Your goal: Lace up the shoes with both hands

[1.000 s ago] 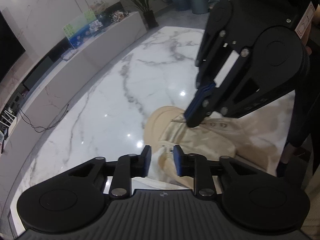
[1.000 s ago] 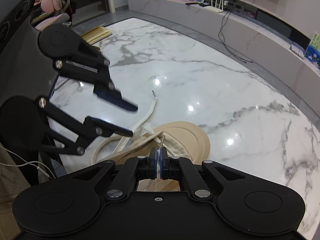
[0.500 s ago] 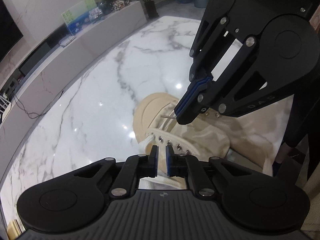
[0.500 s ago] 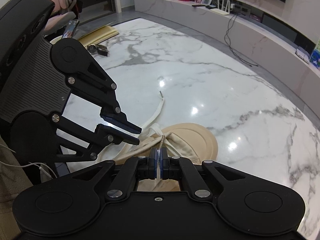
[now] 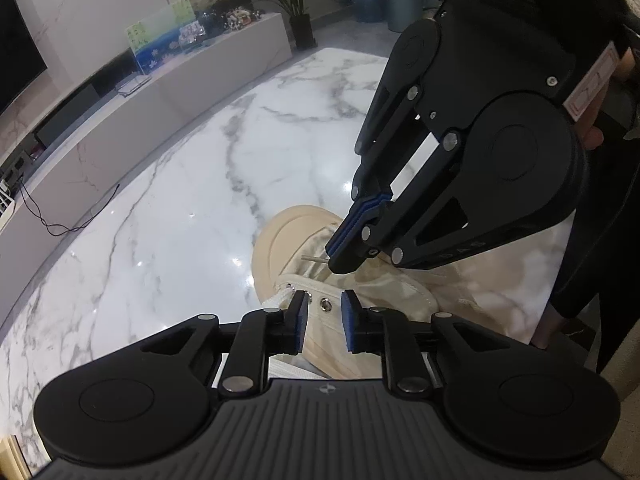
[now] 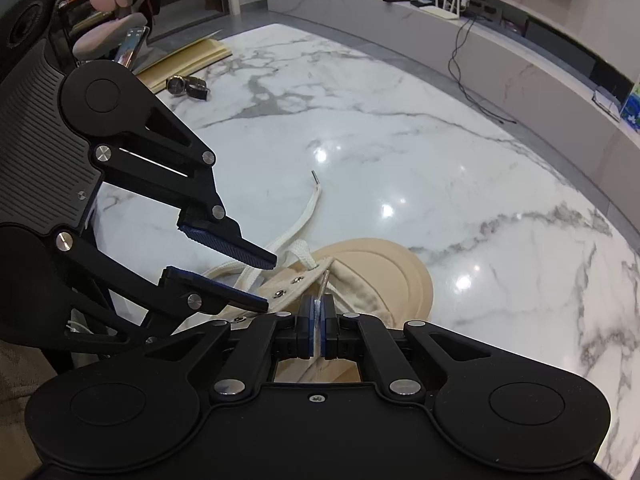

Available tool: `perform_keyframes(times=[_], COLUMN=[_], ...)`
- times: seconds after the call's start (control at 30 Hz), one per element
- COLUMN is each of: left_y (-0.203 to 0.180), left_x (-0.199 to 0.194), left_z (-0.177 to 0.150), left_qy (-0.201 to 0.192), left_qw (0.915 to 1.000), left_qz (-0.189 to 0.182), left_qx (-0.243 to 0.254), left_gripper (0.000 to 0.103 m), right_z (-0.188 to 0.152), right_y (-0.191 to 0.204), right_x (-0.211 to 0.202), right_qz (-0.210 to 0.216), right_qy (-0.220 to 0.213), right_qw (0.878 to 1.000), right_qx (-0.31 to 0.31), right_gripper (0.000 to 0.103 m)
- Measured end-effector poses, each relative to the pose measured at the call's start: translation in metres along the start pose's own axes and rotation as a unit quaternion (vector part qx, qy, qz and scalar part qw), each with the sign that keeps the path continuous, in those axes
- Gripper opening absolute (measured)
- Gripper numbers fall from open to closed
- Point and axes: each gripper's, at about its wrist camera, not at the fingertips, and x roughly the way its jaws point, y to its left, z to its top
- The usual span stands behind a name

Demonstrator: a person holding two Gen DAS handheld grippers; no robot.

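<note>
A beige canvas shoe [image 5: 288, 240] [image 6: 380, 272] lies on the white marble table [image 5: 180, 220], toe pointing away. My left gripper [image 5: 324, 320] [image 6: 270, 282] hovers over the eyelet flap [image 5: 326, 304]. Its jaws are opening, with the flap's edge between the pads and untouched. My right gripper [image 6: 319, 328] [image 5: 348, 258] is shut on the lace's metal tip [image 6: 325, 280] [image 5: 310, 258], held just above the tongue. The white lace [image 6: 308, 216] trails left off the shoe across the table, and its other tip [image 6: 315, 176] lies free.
A wristwatch [image 6: 188, 86], a tan book [image 6: 192, 58] and a propped phone [image 6: 132, 46] sit at the table's far left. A low marble ledge [image 6: 500, 44] with routers and a cable runs behind. A person's hand [image 5: 592, 136] holds the right gripper.
The left jaws narrowed over the eyelet flap half a second ago and have spread apart again. The right gripper has stayed shut on the lace tip, almost still.
</note>
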Motion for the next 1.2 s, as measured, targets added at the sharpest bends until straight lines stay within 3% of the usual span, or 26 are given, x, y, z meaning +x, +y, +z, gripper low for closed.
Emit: perform_keyframes(times=[0.07, 0.23, 0.33, 0.47, 0.53, 0.97, 1.2], left_y=[-0.003, -0.006, -0.008, 0.001, 0.005, 0.015, 0.017], left_x=[-0.003, -0.005, 0.001, 0.002, 0.0, -0.004, -0.004], left_z=[0.002, 0.006, 0.005, 0.0, -0.002, -0.011, -0.014], left_qy=[-0.006, -0.011, 0.007, 0.019, 0.02, 0.024, 0.023], left_qw=[0.9999, 0.9996, 0.9998, 0.9991, 0.9988, 0.9986, 0.9985], left_qz=[0.009, 0.011, 0.006, 0.005, 0.005, -0.002, -0.005], left_qx=[-0.009, -0.022, -0.015, -0.037, -0.044, -0.046, -0.049], left_gripper=[0.027, 0.027, 0.027, 0.013, 0.012, 0.009, 0.009], right_z=[-0.001, -0.002, -0.003, -0.002, -0.002, 0.011, 0.018], right_y=[0.0, 0.003, 0.002, 0.003, 0.005, 0.024, 0.027], right_x=[-0.001, -0.001, -0.001, 0.001, 0.003, 0.015, 0.02], right_qz=[-0.001, 0.002, 0.004, 0.01, 0.014, 0.036, 0.044], right_qy=[0.001, 0.0, 0.0, 0.004, 0.007, 0.044, 0.055], right_qw=[1.0, 1.0, 1.0, 1.0, 1.0, 0.984, 0.977], right_qx=[0.003, 0.004, 0.0, -0.01, -0.019, -0.167, -0.199], right_gripper=[0.001, 0.001, 0.001, 0.001, 0.001, 0.001, 0.001])
